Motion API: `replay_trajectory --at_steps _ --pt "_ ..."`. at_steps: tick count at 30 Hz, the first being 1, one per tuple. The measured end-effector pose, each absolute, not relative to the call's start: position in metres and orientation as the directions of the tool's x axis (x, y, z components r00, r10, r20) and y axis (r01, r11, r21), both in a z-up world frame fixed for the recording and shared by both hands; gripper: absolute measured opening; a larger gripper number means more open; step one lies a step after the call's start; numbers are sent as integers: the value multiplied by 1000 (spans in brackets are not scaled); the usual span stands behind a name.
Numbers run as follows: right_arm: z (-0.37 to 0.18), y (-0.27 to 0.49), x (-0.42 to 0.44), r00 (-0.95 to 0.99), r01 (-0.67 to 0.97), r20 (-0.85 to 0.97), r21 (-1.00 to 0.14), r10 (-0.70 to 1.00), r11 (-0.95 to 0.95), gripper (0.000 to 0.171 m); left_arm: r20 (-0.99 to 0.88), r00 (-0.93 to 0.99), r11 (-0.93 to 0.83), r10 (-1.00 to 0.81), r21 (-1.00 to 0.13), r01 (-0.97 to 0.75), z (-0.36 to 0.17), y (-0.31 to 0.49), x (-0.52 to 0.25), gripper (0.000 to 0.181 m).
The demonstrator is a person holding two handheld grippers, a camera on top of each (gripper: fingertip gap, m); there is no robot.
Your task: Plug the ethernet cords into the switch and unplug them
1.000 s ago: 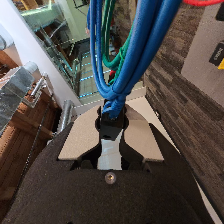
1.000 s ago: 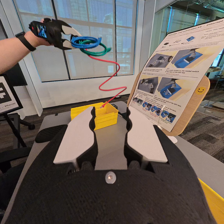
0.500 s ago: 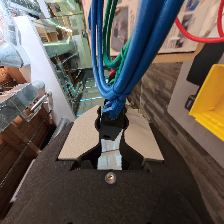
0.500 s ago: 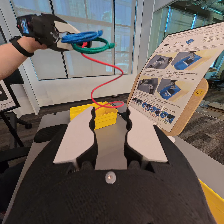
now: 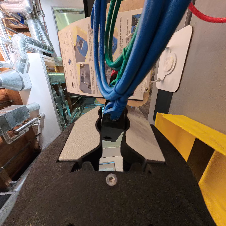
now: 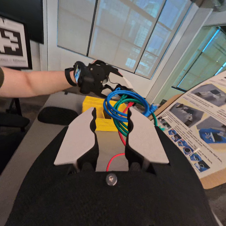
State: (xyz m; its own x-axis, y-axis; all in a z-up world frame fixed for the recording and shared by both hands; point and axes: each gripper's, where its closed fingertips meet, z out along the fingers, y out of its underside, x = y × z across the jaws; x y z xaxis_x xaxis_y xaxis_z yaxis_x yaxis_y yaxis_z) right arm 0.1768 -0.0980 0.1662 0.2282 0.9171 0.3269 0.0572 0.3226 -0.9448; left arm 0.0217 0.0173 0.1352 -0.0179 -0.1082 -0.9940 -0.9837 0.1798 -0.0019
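My left gripper (image 5: 112,123) is shut on a small black switch (image 5: 110,130). A blue cord (image 5: 115,108) is plugged into the switch, and its coils hang with a green cord (image 5: 110,48) and a red cord (image 5: 207,18). In the right wrist view the left gripper (image 6: 122,84) hovers just above the yellow bin (image 6: 93,104). The blue coil (image 6: 122,106) and green coil (image 6: 121,127) dangle over the bin's right side, and the red cord (image 6: 122,138) trails onto the table. My right gripper (image 6: 111,110) is open and empty, just in front of the coils.
A tilted instruction board (image 6: 195,122) stands at the right of the grey table (image 6: 36,140); it also shows in the left wrist view (image 5: 79,61). A yellow bin (image 5: 183,134) is close on the left gripper's right. A black chair armrest (image 6: 57,116) lies left of the table. My hands' fingertips stand some 20 centimetres from each other.
The left gripper has come down from high at the left to just over the yellow bin, carrying the switch and cords. The red cord now lies on the table. The right gripper has tilted.
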Motion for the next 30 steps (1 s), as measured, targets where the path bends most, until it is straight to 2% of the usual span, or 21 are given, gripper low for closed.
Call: replay_trajectory --at_steps 4,7,11,16,24,30 --pt "128 -93 137 207 243 533 -841 821 484 50 -996 32 131 -85 -43 -990 111 26 16 32" --pt "106 -87 118 191 311 645 -755 740 578 50 -994 63 130 -93 -75 -989 94 31 16 32" --pt "89 -71 108 217 367 676 -725 704 582 53 -993 68 121 -97 -80 -989 80 37 16 32" --pt "70 -55 100 221 463 761 -632 610 621 53 -989 110 118 -101 -121 -986 73 37 9 32" --pt "54 -27 89 205 646 918 -387 338 658 51 -993 74 110 -96 -85 -990 64 37 9 32" --pt "42 -10 88 60 791 980 -162 189 590 35 -993 58 123 -102 -71 -990 58 32 25 33"
